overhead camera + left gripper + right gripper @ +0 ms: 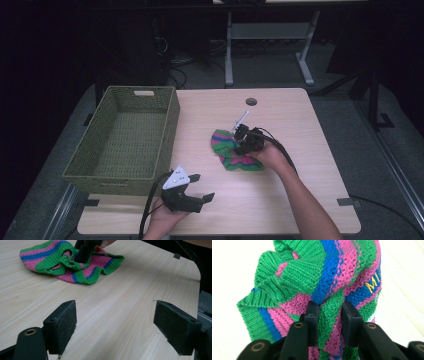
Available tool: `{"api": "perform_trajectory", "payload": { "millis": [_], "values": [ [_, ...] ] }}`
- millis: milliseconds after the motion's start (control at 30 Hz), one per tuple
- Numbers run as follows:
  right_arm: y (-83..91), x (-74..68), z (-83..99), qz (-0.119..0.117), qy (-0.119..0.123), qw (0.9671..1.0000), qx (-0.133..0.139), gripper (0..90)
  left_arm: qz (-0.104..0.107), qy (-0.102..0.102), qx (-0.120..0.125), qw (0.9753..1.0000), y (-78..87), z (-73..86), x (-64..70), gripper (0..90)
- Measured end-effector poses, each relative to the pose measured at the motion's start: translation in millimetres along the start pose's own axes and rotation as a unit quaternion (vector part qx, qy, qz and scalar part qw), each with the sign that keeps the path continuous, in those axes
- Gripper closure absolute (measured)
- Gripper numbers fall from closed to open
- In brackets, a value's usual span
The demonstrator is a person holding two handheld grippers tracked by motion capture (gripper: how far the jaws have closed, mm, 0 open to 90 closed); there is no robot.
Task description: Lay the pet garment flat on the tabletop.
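Your right gripper (pixel 328 322) is clamped on a raised fold of the striped knit cloth (pixel 337 272), its two black jaws pinching green and pink ribbing between them near the bottom centre of the right gripper view. In the high view this gripper (pixel 248 139) sits at the middle of the frame, with the cloth (pixel 231 151) bunched on the table (pixel 300 150) just left of it and below.

Your left gripper (pixel 196 196) rests low near the bottom centre of the high view, jaws spread wide and holding nothing, well apart from the cloth.

To do this step well, I judge you should lift slowly so the fold does not slip, and raise the cloth fully off the wood before moving it sideways.

A green woven basket (pixel 150 100) stands at the left of the frame, empty, its near wall the one obstacle if the cloth goes there. A round cable hole (pixel 251 101) lies in the table's upper part.
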State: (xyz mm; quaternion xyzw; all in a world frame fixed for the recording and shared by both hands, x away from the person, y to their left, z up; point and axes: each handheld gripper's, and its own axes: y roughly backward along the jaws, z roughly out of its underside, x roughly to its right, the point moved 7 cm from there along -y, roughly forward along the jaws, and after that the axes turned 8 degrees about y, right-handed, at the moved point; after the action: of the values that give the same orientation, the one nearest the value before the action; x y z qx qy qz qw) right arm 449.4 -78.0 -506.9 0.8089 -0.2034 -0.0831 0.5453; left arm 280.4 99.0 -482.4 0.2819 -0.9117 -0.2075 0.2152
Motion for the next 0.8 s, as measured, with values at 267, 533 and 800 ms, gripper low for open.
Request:
{"api": "perform_trajectory", "payload": {
  "millis": [267, 533, 800],
  "values": [
    [1.0, 1.6, 0.9, -0.007, -0.007, 0.9999, 0.010, 73.1, 0.001, 0.001, -0.001, 1.0000, -0.5, -0.5, -1.8, 18.3],
    [9.1, 5.5, 1.0, -0.020, -0.024, 0.9989, 0.033, 74.1, -0.001, 0.005, -0.002, 1.0000, 1.1, -0.8, -4.7, 18.4],
    [20.9, 9.1, 6.1, -0.031, -0.041, 0.9975, 0.048, 74.5, -0.001, 0.003, 0.001, 1.0000, 1.8, -1.2, -3.7, 18.4]
  ]
}}
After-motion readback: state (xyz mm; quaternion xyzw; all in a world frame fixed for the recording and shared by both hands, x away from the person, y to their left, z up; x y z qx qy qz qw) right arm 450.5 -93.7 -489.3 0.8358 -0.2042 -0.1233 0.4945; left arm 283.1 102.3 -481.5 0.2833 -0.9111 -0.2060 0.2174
